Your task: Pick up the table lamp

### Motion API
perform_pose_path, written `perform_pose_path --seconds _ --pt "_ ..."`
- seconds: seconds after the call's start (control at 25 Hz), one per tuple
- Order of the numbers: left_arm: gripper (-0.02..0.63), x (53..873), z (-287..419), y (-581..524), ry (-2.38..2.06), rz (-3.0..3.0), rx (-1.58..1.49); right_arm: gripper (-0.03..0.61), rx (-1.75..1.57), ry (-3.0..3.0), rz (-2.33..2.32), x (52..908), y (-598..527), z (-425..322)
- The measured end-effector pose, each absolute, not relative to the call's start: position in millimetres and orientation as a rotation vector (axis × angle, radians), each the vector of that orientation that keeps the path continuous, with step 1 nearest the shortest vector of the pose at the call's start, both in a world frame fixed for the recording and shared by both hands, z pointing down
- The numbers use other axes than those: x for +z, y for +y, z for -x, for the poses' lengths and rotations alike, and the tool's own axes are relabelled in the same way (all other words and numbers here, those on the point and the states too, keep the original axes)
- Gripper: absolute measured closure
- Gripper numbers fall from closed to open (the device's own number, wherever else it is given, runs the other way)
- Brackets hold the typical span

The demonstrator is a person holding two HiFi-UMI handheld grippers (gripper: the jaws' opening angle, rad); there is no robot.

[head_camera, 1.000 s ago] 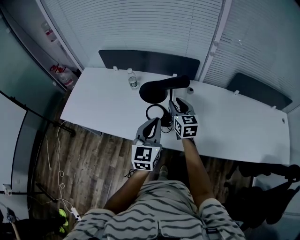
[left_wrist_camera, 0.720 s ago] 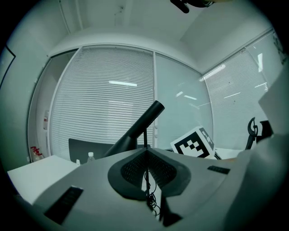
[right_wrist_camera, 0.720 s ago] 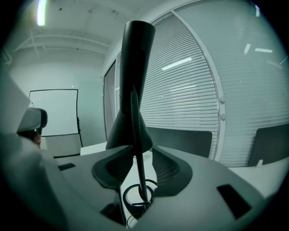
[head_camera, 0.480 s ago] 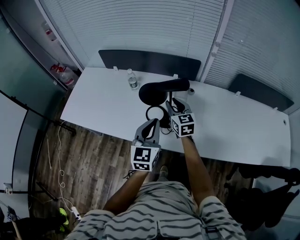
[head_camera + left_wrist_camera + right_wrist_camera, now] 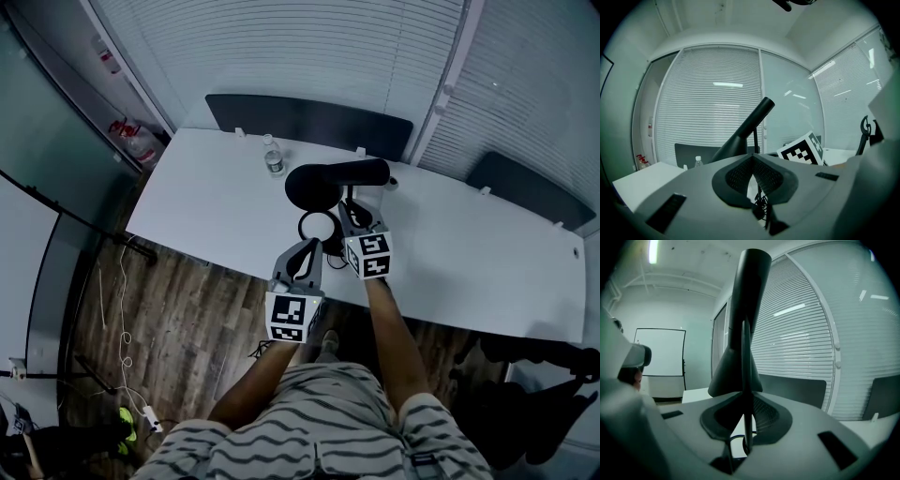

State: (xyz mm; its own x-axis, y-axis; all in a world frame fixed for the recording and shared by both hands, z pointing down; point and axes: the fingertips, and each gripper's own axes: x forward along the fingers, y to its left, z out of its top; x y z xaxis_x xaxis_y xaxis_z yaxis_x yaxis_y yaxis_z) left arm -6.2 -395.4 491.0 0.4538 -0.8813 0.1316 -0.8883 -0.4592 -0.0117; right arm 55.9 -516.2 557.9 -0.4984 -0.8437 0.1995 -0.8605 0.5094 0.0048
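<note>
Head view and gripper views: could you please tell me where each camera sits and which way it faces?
Head view: on the person's head, looking steeply down at the table; both arms, the left gripper and right gripper show.
Left gripper view: on the left gripper, looking past its shut jaws at the table lamp and blinds.
Right gripper view: on the right gripper, looking along jaws that have just been closing, the lamp stem between them.
Shared: all show the lamp.

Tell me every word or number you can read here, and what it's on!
No readable words or numbers anywhere.
Water bottle label: too small to read.
Left cube and right cube: black-and-white square patterns only, no letters.
</note>
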Motion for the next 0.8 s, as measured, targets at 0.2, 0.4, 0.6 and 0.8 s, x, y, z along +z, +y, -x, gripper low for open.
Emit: perform_pose_path --seconds 0.2,0.4,0.6,0.8 --pt "0.607 492.6 9.2 -397.0 -1.615 -2.62 0.183 0.529 0.121 -2.569 -1.503 557.9 -515.6 -56.4" --pt "0.607 493.3 11.5 -398.7 -1.631 -2.606 0.18 0.531 0.116 -2.568 -1.523 556.5 -515.2 -56.4" --pt "0.607 494.5 14.7 -401.1 -1.642 -2.599 0.183 0.531 0.102 -2.575 -1.549 542.9 -515.5 -55.8" --pt "0.607 495.0 14.4 -404.1 -1.649 -2.588 0.168 0.531 0.09 -2.58 -1.531 521.9 -515.0 -55.9"
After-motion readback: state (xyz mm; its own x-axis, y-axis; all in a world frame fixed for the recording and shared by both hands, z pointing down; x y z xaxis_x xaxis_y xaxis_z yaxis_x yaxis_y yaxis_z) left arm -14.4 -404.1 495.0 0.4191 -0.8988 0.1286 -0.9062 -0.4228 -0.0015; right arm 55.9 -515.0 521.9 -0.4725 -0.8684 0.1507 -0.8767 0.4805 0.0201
